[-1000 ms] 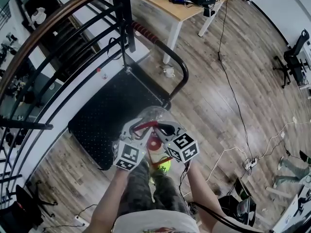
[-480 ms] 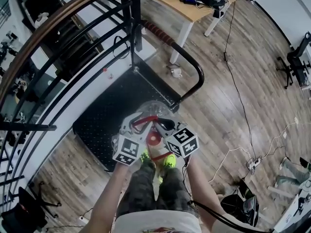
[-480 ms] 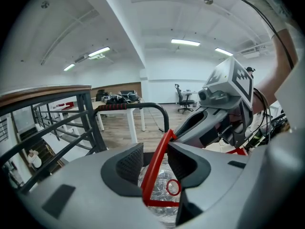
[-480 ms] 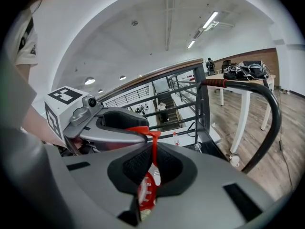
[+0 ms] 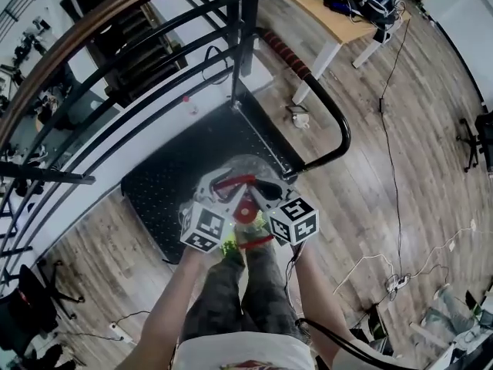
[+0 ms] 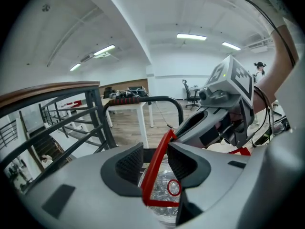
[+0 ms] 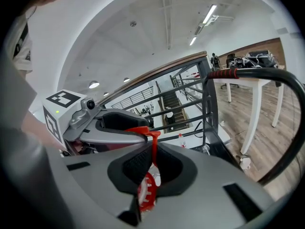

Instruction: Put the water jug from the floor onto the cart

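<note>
Hanging by its red handle (image 5: 233,182), the water jug (image 5: 245,169) is held over the near edge of the cart (image 5: 173,183). The handle is clamped from both sides, the left gripper (image 5: 222,186) and the right gripper (image 5: 260,193) each closed tight on it. Whether the jug touches the cart cannot be told.

The cart (image 5: 177,177) stands on the floor (image 5: 370,191) with the railing (image 5: 244,37) along its left side and far end. Its push bar (image 5: 339,129) rises on the right side, and the counter (image 5: 323,21) stands beyond that. The water jug (image 5: 248,166) hangs over the cart's near edge, its carry strap (image 6: 153,168) clamped between the left gripper (image 5: 223,191) and the right gripper (image 5: 260,193). A power strip (image 5: 397,282) lies on the floor well right of the cart.
</note>
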Action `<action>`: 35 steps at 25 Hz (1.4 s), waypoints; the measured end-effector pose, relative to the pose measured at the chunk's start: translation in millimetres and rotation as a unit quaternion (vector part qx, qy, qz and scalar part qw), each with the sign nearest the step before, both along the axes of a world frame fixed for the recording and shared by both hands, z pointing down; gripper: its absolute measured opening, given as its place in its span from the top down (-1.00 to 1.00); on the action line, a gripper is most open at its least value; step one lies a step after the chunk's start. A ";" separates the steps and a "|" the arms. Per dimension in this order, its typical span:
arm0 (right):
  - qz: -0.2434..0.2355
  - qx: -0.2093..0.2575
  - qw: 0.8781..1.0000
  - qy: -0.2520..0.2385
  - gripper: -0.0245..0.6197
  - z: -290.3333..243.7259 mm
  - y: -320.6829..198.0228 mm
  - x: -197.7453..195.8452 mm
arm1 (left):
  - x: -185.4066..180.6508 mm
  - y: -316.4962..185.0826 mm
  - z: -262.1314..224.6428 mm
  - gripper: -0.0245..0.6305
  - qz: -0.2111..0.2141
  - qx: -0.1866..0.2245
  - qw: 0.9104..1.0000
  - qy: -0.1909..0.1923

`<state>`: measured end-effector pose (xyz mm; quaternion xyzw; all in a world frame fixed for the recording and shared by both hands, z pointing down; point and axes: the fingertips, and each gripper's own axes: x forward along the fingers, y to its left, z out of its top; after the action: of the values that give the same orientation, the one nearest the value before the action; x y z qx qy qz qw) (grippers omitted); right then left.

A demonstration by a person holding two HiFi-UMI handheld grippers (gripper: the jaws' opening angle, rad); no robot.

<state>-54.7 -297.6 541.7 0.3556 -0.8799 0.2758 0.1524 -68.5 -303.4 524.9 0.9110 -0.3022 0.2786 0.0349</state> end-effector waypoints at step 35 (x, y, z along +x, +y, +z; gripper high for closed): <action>-0.053 -0.046 0.997 -0.033 0.83 93.2 -142.5 30.9 | 24.3 -136.9 86.0 0.50 -0.082 -0.044 0.996 0.017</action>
<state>-23.8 -440.1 634.9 0.2923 -0.8883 0.3190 0.1539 -44.2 -440.3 610.9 0.8853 -0.3625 0.2726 0.1024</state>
